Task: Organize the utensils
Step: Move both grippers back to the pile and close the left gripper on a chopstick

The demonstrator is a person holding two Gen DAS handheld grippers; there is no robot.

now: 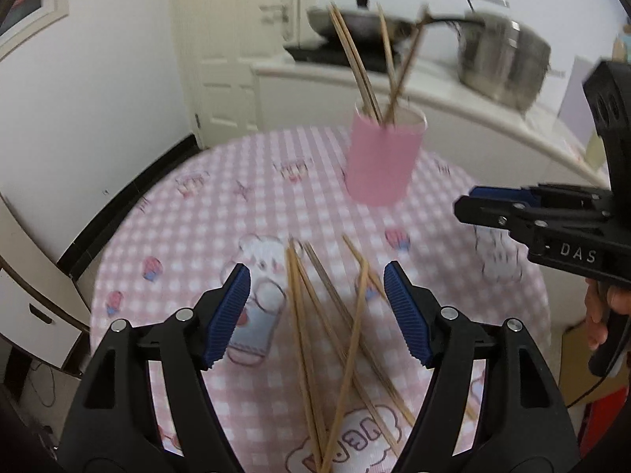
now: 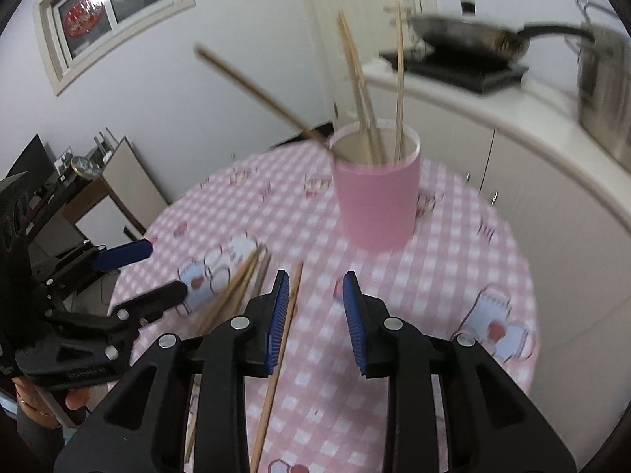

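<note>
A pink cup (image 1: 381, 159) (image 2: 377, 201) stands upright on the round table with several wooden chopsticks (image 1: 357, 63) (image 2: 361, 90) in it. One more chopstick (image 2: 256, 92) tilts far to the left, its lower end at the cup's rim. Several loose chopsticks (image 1: 335, 339) (image 2: 236, 291) lie crossed on the cloth. My left gripper (image 1: 317, 311) is open above this pile, empty. My right gripper (image 2: 315, 315) is open and empty, short of the cup; one loose chopstick (image 2: 282, 349) lies under its left finger. The right gripper also shows in the left wrist view (image 1: 473, 205), the left one in the right wrist view (image 2: 157, 272).
The table has a pink checked cloth (image 1: 205, 236) (image 2: 453, 276). Behind it runs a white counter (image 1: 453, 106) (image 2: 512, 126) with a pan (image 1: 355, 19) (image 2: 465, 33) on a black hob and a steel pot (image 1: 504, 59) (image 2: 603, 75). A white door (image 1: 236, 39) is at the back.
</note>
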